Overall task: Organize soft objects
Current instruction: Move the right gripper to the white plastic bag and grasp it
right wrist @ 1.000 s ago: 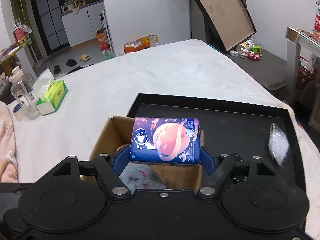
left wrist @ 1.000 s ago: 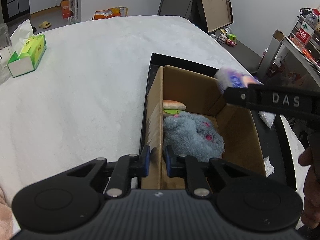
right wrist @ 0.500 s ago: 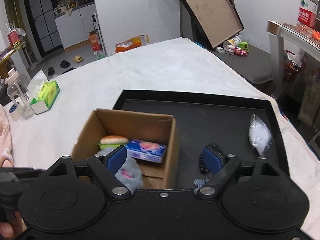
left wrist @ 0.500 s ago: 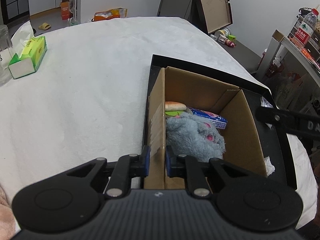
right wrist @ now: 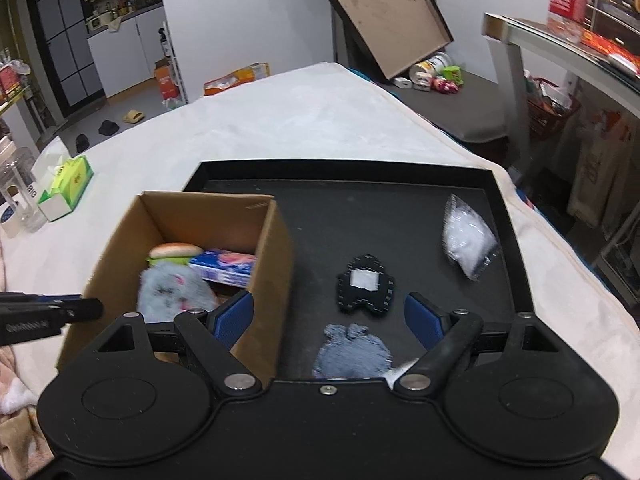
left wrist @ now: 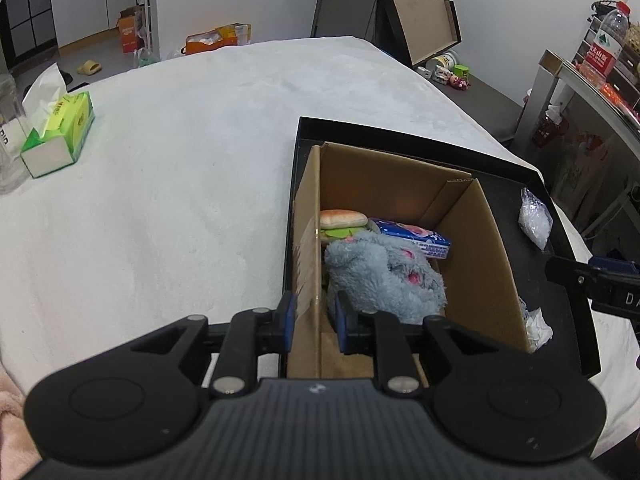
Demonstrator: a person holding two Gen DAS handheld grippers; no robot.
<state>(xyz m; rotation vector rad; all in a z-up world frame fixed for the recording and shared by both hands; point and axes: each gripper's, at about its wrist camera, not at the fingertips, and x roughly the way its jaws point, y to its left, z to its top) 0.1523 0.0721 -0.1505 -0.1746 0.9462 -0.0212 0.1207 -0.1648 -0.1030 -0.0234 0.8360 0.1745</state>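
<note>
The left gripper point(left wrist: 313, 317) is pinching the near-left wall of the cardboard box point(left wrist: 472, 240), which is sitting on a black tray point(right wrist: 360, 216) and holding a grey plush toy point(left wrist: 384, 276), toy burger point(left wrist: 343, 220) and tissue pack point(left wrist: 412, 236). The right gripper point(right wrist: 330, 316) is hovering spread wide over a black patch point(right wrist: 366, 290) and denim pouch point(right wrist: 352, 352).

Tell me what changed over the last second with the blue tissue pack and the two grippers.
The right gripper let go of the blue printed tissue pack, which now lies in the brown cardboard box beside the grey plush toy. That gripper, now open, moved right over the black tray, above the black felt patch. The left gripper stayed clamped on the box wall.
</note>
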